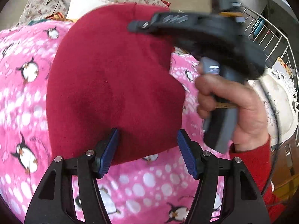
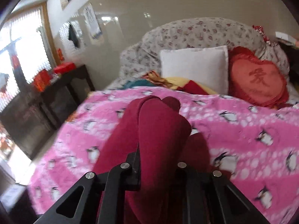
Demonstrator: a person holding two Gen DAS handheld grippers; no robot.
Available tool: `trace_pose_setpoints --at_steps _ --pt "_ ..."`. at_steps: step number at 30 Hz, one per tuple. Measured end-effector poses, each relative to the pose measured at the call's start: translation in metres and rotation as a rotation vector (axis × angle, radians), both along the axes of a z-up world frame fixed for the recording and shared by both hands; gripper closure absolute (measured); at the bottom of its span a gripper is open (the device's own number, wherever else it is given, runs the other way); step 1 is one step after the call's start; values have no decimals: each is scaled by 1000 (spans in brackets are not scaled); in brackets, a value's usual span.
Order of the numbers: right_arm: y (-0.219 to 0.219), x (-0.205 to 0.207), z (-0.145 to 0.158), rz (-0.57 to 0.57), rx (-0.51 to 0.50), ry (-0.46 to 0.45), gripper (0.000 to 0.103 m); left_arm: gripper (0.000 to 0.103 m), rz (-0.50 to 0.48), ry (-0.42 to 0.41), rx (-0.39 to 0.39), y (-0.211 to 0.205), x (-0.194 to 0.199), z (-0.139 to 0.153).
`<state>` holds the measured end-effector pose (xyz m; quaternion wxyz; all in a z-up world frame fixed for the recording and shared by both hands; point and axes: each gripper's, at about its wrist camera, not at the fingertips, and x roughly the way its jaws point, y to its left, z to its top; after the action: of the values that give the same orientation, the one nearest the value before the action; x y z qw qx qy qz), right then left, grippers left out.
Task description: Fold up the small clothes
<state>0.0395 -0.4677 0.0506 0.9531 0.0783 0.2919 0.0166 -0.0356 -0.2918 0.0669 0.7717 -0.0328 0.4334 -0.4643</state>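
I take the pink penguin blanket (image 1: pixel 24 100) as my landmark: it covers the bed, and the dark red garment (image 1: pixel 112 85) lies on it, spread across its middle in my left wrist view. At the blanket's left there is only its penguin print; moving right, my left gripper (image 1: pixel 147 149) hangs over the near edge of the garment with its blue pads (image 1: pixel 109 153) standing apart, one at either side of the cloth's lower hem, the jaws wide and not pressing on anything. Further right over the blanket, my right hand (image 1: pixel 229 108), in a red sleeve (image 1: pixel 256 168), grips the handle of my right gripper (image 2: pixel 158 160), whose blurred black body crosses above the garment's upper right part. In the right wrist view that gripper's jaws are drawn narrow, with a fold of the dark red garment (image 2: pixel 160 134) between the fingers, draping over the tool and rising off the blanket (image 2: pixel 243 130). Beyond the blanket's far edge sit a white pillow (image 2: pixel 194 69) and, to its right, a red heart cushion (image 2: pixel 257 82), both against flowered bedding (image 2: pixel 196 31)
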Motion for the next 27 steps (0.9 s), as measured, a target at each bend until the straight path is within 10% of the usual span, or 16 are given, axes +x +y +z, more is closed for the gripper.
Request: trace_pose_setpoints --at_steps 5,8,17,27 --pt "-22 31 -44 -34 66 127 81 39 36 -36 -7 20 -4 11" --pt "-37 9 -41 -68 171 93 55 39 88 -98 31 45 -7 15" --pt "-17 -112 -17 14 278 7 52 39 201 -158 96 72 9 -13" --pt "1 -76 -71 35 366 92 63 39 194 -105 114 63 5 -22"
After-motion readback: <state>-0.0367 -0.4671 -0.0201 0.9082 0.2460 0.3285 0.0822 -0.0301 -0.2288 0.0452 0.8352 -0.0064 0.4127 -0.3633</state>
